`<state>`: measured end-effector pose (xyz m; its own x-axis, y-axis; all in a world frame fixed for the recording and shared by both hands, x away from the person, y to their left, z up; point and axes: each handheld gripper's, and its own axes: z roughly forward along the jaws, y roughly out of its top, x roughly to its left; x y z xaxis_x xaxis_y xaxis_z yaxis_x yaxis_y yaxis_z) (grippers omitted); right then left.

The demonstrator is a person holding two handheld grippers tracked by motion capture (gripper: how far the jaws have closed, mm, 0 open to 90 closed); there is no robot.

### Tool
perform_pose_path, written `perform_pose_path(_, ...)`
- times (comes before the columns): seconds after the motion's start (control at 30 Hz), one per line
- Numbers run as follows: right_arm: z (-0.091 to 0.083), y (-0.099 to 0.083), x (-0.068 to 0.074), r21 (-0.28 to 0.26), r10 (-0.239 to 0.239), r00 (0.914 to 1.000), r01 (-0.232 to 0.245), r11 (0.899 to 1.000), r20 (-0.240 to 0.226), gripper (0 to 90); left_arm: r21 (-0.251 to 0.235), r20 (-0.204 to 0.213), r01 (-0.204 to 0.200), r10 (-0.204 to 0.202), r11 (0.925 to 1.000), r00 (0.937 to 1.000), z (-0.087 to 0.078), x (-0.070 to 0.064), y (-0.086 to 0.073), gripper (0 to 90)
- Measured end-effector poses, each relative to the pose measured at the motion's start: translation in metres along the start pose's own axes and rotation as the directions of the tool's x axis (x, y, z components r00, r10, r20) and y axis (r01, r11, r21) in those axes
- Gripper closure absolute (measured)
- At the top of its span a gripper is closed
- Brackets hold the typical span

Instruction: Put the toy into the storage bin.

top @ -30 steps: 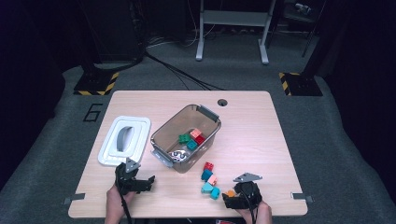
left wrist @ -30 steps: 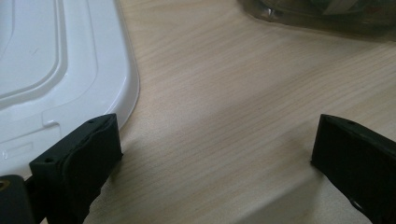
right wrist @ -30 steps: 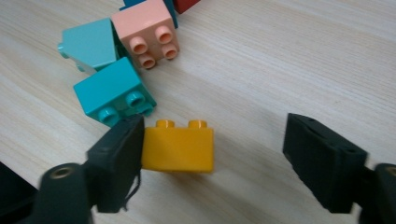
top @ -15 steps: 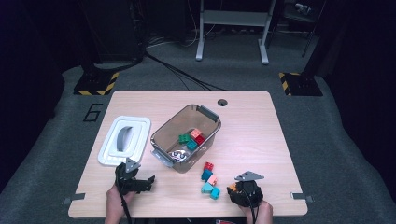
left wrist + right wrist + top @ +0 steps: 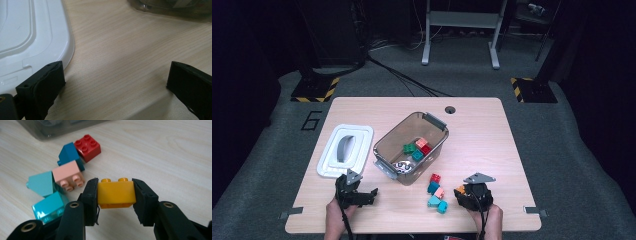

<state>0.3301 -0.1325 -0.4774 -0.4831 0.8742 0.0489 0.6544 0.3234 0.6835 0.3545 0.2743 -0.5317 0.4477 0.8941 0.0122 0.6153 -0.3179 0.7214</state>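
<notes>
Right gripper (image 5: 115, 195) pinches orange brick (image 5: 116, 193) between jaws, studs up, just above table (image 5: 492, 150) at near right edge, beside loose bricks. Left gripper (image 5: 117, 82) spread wide, empty, resting by white lid (image 5: 30, 37).

Judgement: brick bound for clear bin (image 5: 412, 145); keep grip square on flat sides, lift clear over rim before release.

Brick: glossy hard plastic, smooth faces, likely slippery. Table: matte pale wood grain.

A pale wooden tabletop (image 5: 492, 130) stood on grey carpeted floor (image 5: 572, 150) in a dim, dark-walled room. Behind it rose a grey metal frame (image 5: 460, 30); black cables (image 5: 402, 75) crossed the floor between two yellow-and-black striped floor markers (image 5: 314, 90).
</notes>
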Motion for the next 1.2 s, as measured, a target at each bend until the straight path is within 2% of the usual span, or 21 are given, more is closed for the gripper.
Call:
perform_pose_path(0.1, 0.0, 0.008, -0.001, -0.007, 0.011, 0.9999, -0.011, 1.0, -0.008, 58.5, 0.0, 0.0, 0.0, 0.0, 1.0, 1.0, 0.0, 0.0, 0.0, 1.3)
perform_pose_path(0.27, 0.001, 0.019, -0.008, -0.02, -0.006, 0.9999, 0.006, 1.0, -0.014, 58.5, 0.0, 0.0, 0.0, 0.0, 1.0, 1.0, 0.0, 0.0, 0.0, 1.3)
perform_pose_path(0.33, 0.001, 0.023, -0.009, -0.026, 0.012, 0.9998, -0.012, 1.0, -0.016, 58.5, 0.0, 0.0, 0.001, -0.001, 1.0, 1.0, 0.0, 0.0, 0.0, 1.3)
perform_pose_path(0.4, 0.001, 0.027, -0.013, -0.029, -0.005, 0.9999, 0.004, 1.0, -0.017, 58.5, -0.001, 0.0, 0.0, 0.0, 1.0, 1.0, 0.0, 0.0, 0.0, 1.3)
perform_pose_path(0.47, 0.002, 0.031, -0.013, -0.033, 0.01, 0.9998, -0.01, 0.999, -0.019, 58.5, -0.002, -0.004, -0.006, 0.006, 1.0, 1.0, 0.0, 0.0, 0.0, 1.3)
perform_pose_path(0.77, 0.0, 0.047, -0.022, -0.05, -0.007, 0.9997, 0.006, 0.999, -0.024, 58.6, 0.001, 0.0, -0.01, 0.01, 0.9999, 0.9999, -0.001, 0.0, 0.0, 1.4)
perform_pose_path(0.87, 0.0, 0.052, -0.023, -0.055, 0.015, 0.9994, -0.016, 0.998, -0.032, 58.6, -0.002, -0.003, -0.005, 0.005, 1.0, 1.0, 0.0, 0.0, 0.0, 1.3)
perform_pose_path(1.03, 0.001, 0.062, -0.026, -0.069, 0.022, 0.9985, -0.026, 0.997, -0.049, 58.6, -0.002, -0.002, -0.005, 0.005, 1.0, 1.0, 0.0, 0.0, 0.0, 1.4)
perform_pose_path(1.2, 0.0, 0.076, -0.026, -0.086, 0.004, 0.9984, -0.009, 0.996, -0.057, 58.6, -0.001, -0.001, -0.003, 0.003, 1.0, 1.0, 0.0, 0.0, 0.0, 1.3)
